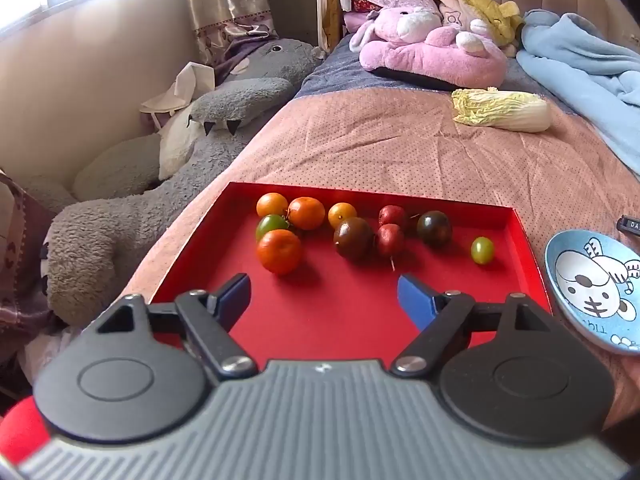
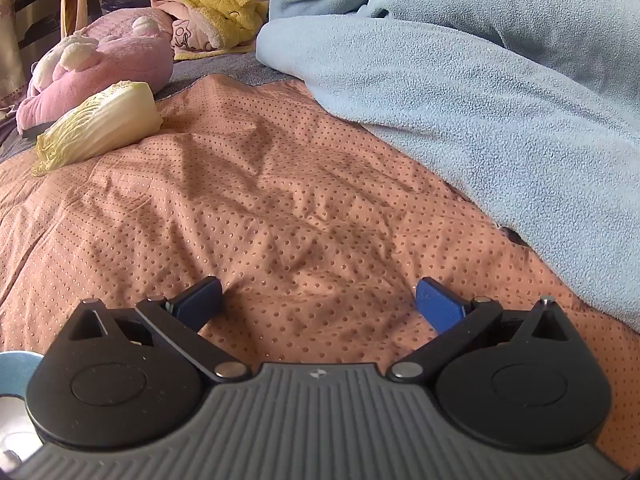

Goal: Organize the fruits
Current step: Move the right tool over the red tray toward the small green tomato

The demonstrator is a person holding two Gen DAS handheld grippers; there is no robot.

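Note:
A red tray lies on the bed and holds several small fruits: orange ones and a green one at the left, two dark ones, two red ones and a small green one at the right. My left gripper is open and empty, just above the tray's near part. A blue plate with a bear drawing lies right of the tray. My right gripper is open and empty over the bare bedspread; the plate's edge shows at its left.
A napa cabbage lies farther up the bed. A blue fleece blanket covers the right side. Pink and yellow plush toys sit at the headboard. A big grey plush lies left of the bed.

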